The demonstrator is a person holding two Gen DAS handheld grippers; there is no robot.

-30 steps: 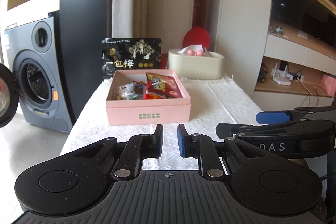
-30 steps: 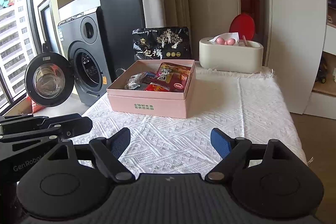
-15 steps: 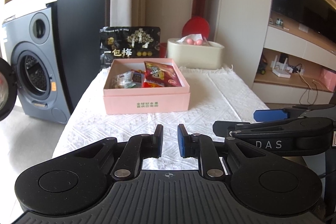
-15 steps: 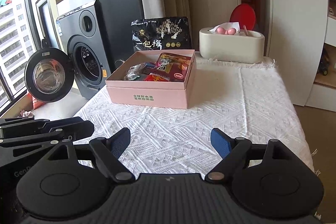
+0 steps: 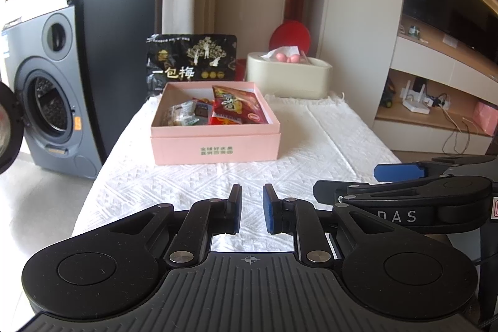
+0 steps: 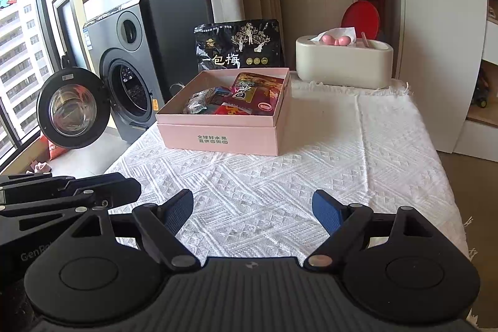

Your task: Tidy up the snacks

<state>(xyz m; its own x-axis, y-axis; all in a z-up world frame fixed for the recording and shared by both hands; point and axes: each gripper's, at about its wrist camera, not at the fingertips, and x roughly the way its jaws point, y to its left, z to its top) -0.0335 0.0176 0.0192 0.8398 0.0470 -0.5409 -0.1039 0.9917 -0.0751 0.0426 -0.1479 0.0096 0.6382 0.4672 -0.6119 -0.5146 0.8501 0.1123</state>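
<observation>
Pink box [image 5: 214, 142] sits mid-bench on the white woven cloth [image 5: 326, 142], lid off, holding a red snack packet [image 5: 233, 108] on its right side and smaller wrapped snacks [image 5: 183, 117] on its left; their labels are too small to read. Behind the box a black plum bag [image 5: 191, 61] stands upright. Behind and right of it, a cream tissue holder [image 5: 289, 77]. Left gripper [image 5: 252, 210] hovers in front of the box, jaws nearly together, nothing between. Right gripper [image 6: 252, 212] likewise in front, jaws wide apart, empty.
</observation>
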